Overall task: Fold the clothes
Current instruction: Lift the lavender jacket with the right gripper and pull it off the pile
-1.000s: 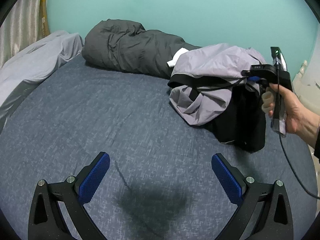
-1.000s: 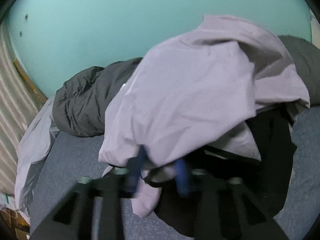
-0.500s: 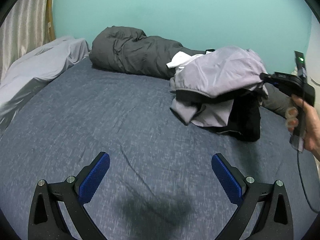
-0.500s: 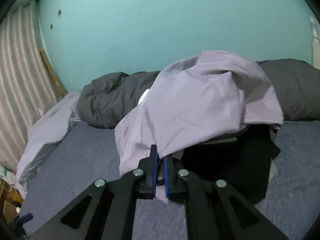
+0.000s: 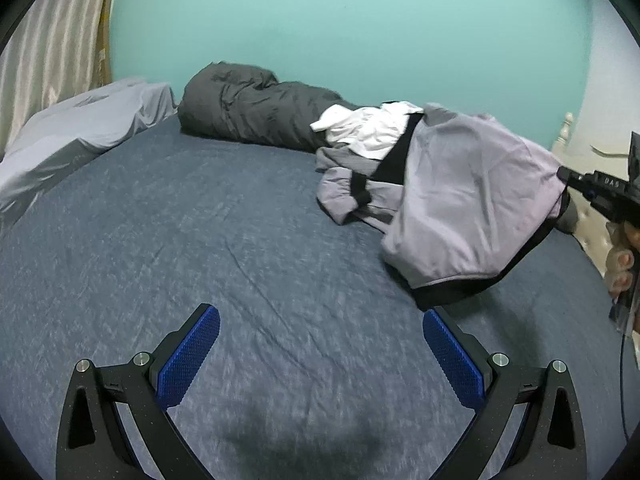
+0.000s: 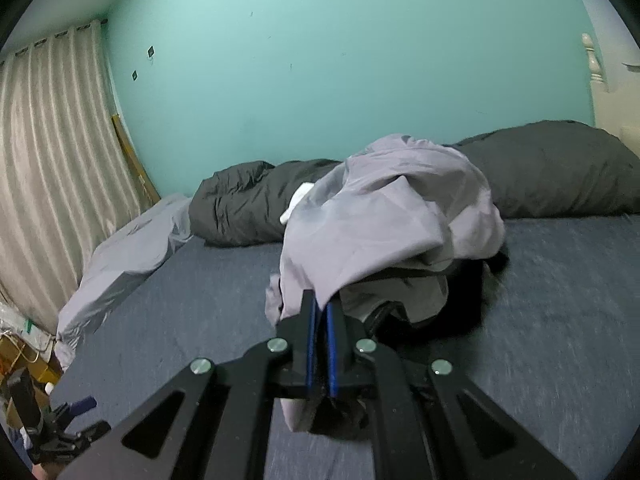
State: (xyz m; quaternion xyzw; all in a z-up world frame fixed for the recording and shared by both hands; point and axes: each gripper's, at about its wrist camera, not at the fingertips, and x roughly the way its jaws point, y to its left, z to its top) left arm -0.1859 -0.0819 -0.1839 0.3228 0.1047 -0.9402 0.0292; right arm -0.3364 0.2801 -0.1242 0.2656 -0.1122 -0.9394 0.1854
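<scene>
A lilac-grey jacket (image 5: 472, 200) with black trim lies half lifted off a heap of clothes on the blue bedsheet (image 5: 200, 220). My right gripper (image 6: 320, 304) is shut on the jacket's (image 6: 380, 216) edge, and the cloth drapes over its blue pads. In the left wrist view the right gripper (image 5: 600, 188) sits at the far right, held by a hand. A white garment (image 5: 368, 128) lies uncovered behind the jacket. My left gripper (image 5: 320, 316) hovers open over bare sheet, left of the jacket's black hem, with nothing between its fingers.
A dark grey duvet (image 5: 256, 112) is rolled along the teal wall. A pale grey sheet (image 5: 80, 128) is bunched at the bed's left edge beside a striped curtain (image 6: 52, 160). A cream headboard post (image 5: 566, 128) stands at the right.
The right gripper's jaws closed on the jacket's edge and drew it right, off the heap, baring the white garment. Both hands shifted across the bed; the left gripper stayed open.
</scene>
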